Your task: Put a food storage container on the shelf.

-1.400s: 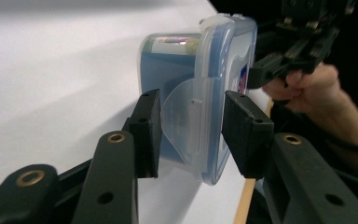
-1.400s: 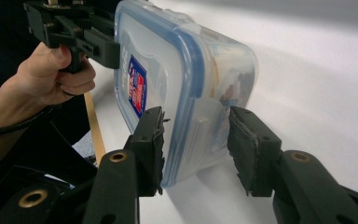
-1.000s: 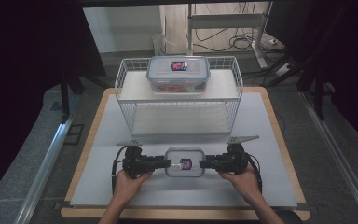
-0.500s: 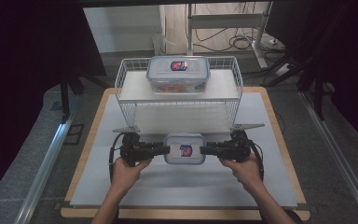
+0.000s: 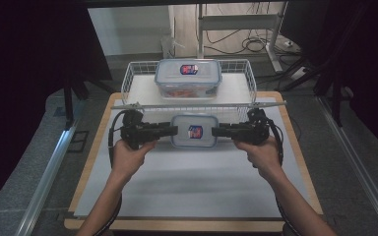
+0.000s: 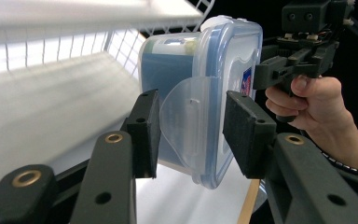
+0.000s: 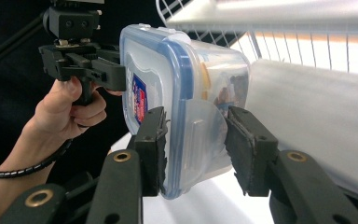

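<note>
Your left gripper (image 5: 170,130) is clamped on the left end of the small lidded container (image 5: 194,131), its pads (image 6: 144,133) pressing either side of the clear latch flap (image 6: 189,121) there. The container hangs clear above the white table (image 5: 192,182), level between your two hands and just in front of the wire basket (image 5: 128,86), where a second, larger lidded box (image 5: 188,78) sits. Your right gripper (image 5: 218,131) grips the container's right end the same way, its pads (image 7: 154,144) closed over that end's latch flap (image 7: 200,135).
</note>
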Demonstrator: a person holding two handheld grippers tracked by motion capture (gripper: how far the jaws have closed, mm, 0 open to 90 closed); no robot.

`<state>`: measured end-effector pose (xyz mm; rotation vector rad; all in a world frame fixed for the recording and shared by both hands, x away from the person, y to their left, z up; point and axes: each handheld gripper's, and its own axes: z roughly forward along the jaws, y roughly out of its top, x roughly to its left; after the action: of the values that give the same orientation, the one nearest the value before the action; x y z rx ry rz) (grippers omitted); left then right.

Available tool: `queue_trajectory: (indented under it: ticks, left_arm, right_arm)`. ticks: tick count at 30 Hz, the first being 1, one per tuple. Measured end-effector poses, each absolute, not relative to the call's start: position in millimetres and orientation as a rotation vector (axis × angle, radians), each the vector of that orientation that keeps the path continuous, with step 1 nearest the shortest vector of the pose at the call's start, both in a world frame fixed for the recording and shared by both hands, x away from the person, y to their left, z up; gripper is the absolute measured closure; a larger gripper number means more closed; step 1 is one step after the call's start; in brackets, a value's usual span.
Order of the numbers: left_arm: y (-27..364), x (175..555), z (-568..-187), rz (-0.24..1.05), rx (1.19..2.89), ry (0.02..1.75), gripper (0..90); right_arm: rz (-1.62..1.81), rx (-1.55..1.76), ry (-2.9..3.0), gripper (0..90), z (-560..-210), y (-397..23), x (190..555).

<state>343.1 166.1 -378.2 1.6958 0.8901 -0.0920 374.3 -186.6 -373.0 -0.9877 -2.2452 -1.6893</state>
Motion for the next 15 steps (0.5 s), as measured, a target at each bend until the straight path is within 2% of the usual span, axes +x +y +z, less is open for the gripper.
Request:
queue_trajectory:
  ticks: [15]
  left_arm:
    - [171.3,372.9,-313.8,-0.046,1.672,0.898,57.1]
  right_arm:
    - [-1.751,-0.983,-2.227,58.4,-315.4,-180.1,407.2]
